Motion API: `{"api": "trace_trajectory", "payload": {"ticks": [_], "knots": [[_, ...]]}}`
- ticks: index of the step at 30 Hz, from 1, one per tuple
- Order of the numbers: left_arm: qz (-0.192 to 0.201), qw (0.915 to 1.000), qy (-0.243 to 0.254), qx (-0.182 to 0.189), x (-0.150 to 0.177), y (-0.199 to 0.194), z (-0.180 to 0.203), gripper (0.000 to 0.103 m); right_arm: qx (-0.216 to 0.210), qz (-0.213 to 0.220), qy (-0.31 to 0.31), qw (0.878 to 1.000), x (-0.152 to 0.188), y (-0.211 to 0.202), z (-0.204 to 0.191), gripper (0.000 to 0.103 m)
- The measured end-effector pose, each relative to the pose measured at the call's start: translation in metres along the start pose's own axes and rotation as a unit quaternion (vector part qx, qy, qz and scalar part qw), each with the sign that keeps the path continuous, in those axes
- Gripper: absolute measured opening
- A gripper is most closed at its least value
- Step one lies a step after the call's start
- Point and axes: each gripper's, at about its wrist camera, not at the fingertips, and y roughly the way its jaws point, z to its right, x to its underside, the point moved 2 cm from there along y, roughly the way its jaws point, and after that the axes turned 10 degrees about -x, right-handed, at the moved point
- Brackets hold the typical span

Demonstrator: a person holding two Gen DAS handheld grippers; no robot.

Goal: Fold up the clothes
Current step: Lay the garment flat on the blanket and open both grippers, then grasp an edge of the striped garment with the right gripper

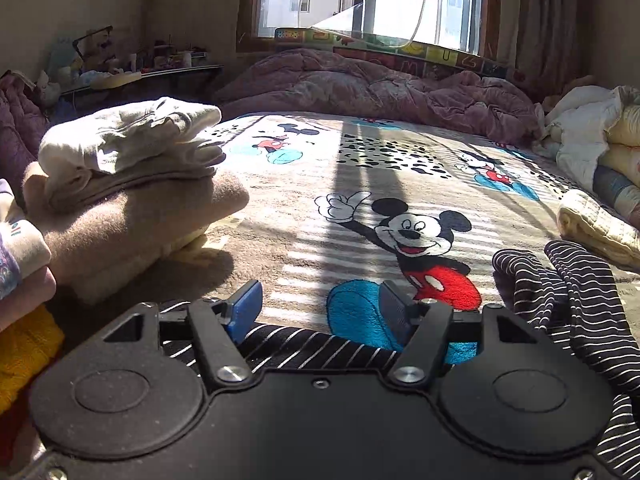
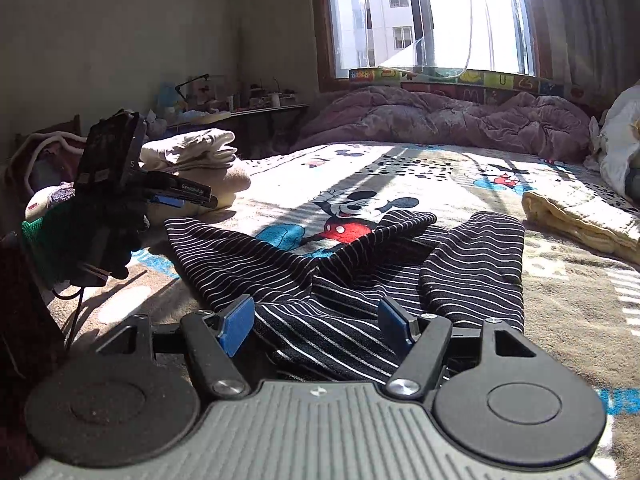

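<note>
Striped garment (image 2: 348, 276) on Mickey blanket (image 1: 304, 208); both tongs, left (image 1: 320, 310) & right (image 2: 316, 322), open, empty; "GenRobot" lettering barely legible.

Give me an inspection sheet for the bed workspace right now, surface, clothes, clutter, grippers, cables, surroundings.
Surface: cartoon-mouse blanket covering the bed, partly sunlit.
Job's things: black striped garment lies spread and rumpled, unfolded; stack of folded clothes at the left.
Clutter: yellow quilted cloth at the right; purple comforter bunched at the far end.
Grippers: left gripper open, nothing between its pads; right gripper open above the striped garment, not pressing it.
Cables: thin black cable hanging below the left gripper's handle in the right wrist view.
Surroundings: window with curtains; cluttered shelf along the left wall.
</note>
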Motion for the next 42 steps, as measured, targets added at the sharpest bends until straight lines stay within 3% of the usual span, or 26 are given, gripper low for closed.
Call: {"api": "trace_trajectory", "payload": {"ticks": [5,9,12,15,20,33,42], "knots": [[-0.026,0.993,-0.007,0.115,0.017,-0.03,0.071,0.064,0.011,0.038,0.097,0.994,-0.02,-0.01,0.063,0.066],[-0.031,0.9813,0.003,0.19,0.029,-0.059,0.12,0.064,0.018,0.063,0.157,0.985,-0.032,-0.008,0.118,0.065],[-0.054,0.9698,0.003,0.238,0.038,-0.071,0.144,0.064,0.017,0.054,0.184,0.981,-0.041,0.003,0.151,0.065],[-0.072,0.9621,0.028,0.262,0.049,-0.076,0.167,0.069,0.023,0.03,0.199,0.979,-0.048,0.018,0.179,0.065],[-0.071,0.9593,0.078,0.262,0.069,-0.07,0.191,0.071,0.042,-0.015,0.199,0.979,-0.054,0.051,0.221,0.065],[-0.094,0.9595,0.066,0.257,0.07,-0.039,0.193,0.071,0.052,-0.049,0.196,0.978,-0.076,0.124,0.279,0.062],[-0.109,0.9594,0.043,0.256,0.067,-0.024,0.186,0.071,0.052,-0.044,0.245,0.967,-0.085,0.155,0.317,0.062]]}}
